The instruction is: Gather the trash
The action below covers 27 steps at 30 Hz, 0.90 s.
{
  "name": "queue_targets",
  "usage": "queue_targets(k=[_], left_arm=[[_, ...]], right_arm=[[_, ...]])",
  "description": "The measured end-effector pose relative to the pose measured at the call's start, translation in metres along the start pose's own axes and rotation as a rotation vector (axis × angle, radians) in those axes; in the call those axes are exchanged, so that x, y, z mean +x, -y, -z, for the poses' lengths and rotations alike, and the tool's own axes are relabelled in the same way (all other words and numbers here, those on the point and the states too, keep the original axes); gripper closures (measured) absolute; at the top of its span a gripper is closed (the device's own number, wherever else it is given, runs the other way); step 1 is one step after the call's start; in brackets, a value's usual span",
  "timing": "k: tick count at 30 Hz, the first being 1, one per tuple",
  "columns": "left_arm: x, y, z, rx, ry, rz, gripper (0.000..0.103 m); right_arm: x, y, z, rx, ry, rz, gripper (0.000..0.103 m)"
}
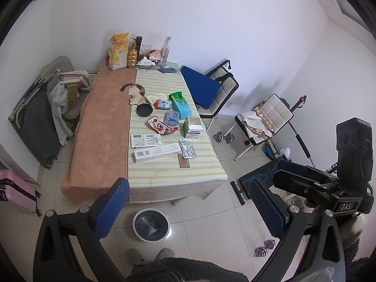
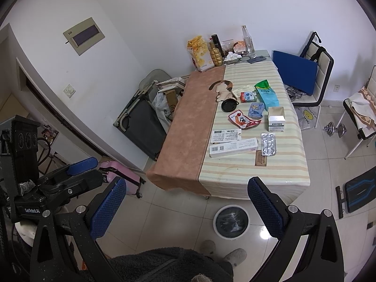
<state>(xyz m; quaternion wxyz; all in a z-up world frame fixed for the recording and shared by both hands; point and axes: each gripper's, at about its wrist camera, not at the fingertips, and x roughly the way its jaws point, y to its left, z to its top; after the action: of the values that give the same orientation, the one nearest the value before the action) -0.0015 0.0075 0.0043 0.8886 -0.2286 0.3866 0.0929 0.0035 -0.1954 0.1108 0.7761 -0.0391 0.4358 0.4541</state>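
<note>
Trash lies on the striped half of the table: a red wrapper, a blue packet, a green bag, a silver blister pack, long white boxes and a small carton. A round white bin with a black liner stands on the floor before the table. My left gripper and right gripper are open, empty, held above the floor short of the table.
Bottles, a snack bag and jars stand at the table's far end by the wall. Chairs and dumbbells are to the right, a folded cot and a pink suitcase to the left. My slippered feet stand by the bin.
</note>
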Motion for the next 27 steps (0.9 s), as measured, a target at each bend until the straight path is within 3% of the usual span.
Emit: queue_targets(k=[18, 21, 24, 27], left_arm=[[-0.003, -0.002, -0.01, 0.002, -0.01, -0.005, 0.0], [0.007, -0.01, -0.012, 0.023, -0.002, -0.143, 0.0], [0.034, -0.023, -0.018, 0.076, 0.011, -0.356, 0.0], [0.072, -0.042, -0.02, 0.101, -0.018, -0.45, 0.0]], right_arm=[[0.01, -0.012, -0.001, -0.002, -0.008, -0.007, 0.0], [0.013, -0.011, -0.002, 0.021, 0.003, 0.007, 0.0], [0.023, -0.004, -0.003, 0.085, 0.023, 0.065, 0.0], [0.038, 0.01, -0.007, 0.156, 0.022, 0.14, 0.0]])
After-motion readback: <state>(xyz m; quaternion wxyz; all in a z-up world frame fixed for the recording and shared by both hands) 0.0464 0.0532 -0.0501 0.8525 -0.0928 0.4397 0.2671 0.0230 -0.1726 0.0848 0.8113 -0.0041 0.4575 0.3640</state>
